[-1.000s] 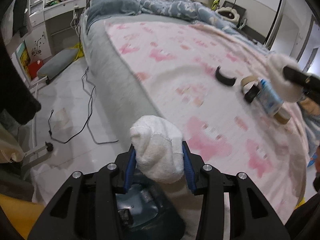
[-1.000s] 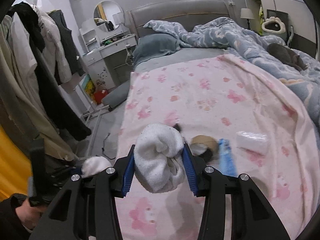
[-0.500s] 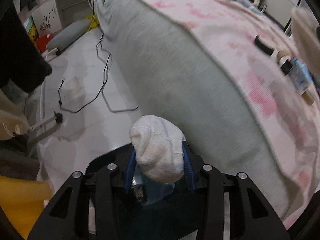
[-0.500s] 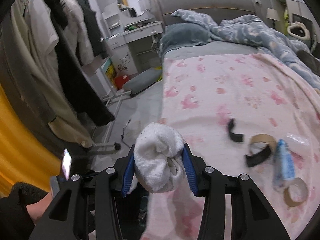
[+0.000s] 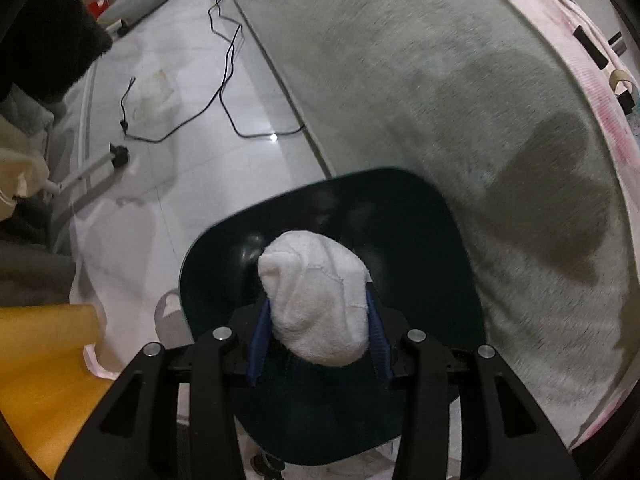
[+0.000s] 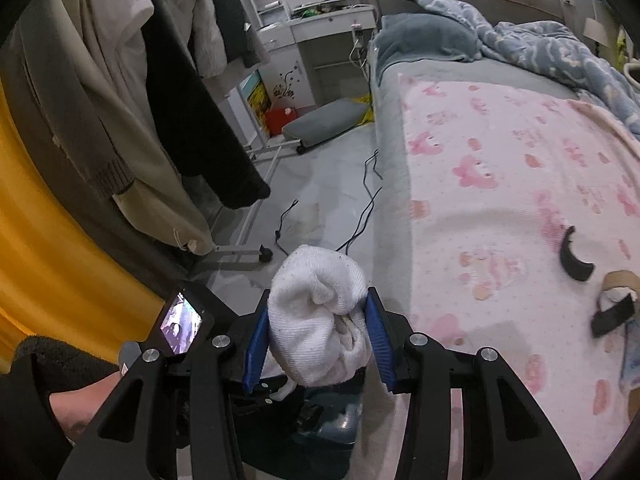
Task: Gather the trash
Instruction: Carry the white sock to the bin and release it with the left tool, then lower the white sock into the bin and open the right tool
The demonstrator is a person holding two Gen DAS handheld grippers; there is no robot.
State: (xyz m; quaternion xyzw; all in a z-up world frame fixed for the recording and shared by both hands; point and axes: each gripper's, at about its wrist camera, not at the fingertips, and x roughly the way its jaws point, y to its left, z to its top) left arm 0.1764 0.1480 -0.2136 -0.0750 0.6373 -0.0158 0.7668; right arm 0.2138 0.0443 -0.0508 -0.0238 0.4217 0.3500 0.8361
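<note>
My left gripper [image 5: 316,320] is shut on a white balled sock [image 5: 316,296] and holds it over the open dark trash bin [image 5: 400,216] on the floor beside the bed. My right gripper [image 6: 318,336] is shut on another white balled sock [image 6: 320,312] above the bed's edge, with the bin [image 6: 336,428] partly visible below it. On the pink blanket [image 6: 500,168] lie a black curved piece [image 6: 572,260], a cardboard tape ring [image 6: 616,280] and a blue packet [image 6: 632,360].
A grey mattress side [image 5: 440,80] rises right of the bin. Black cables [image 5: 224,80] trail on the white floor. A clothes rack with hanging coats [image 6: 180,80] and a yellow curtain [image 6: 48,260] stand left. A grey cushion [image 6: 324,120] lies by the white dresser [image 6: 312,40].
My left gripper has swung down from the bed to over the bin, still holding its sock. My right gripper has moved left toward the bed's edge with its sock.
</note>
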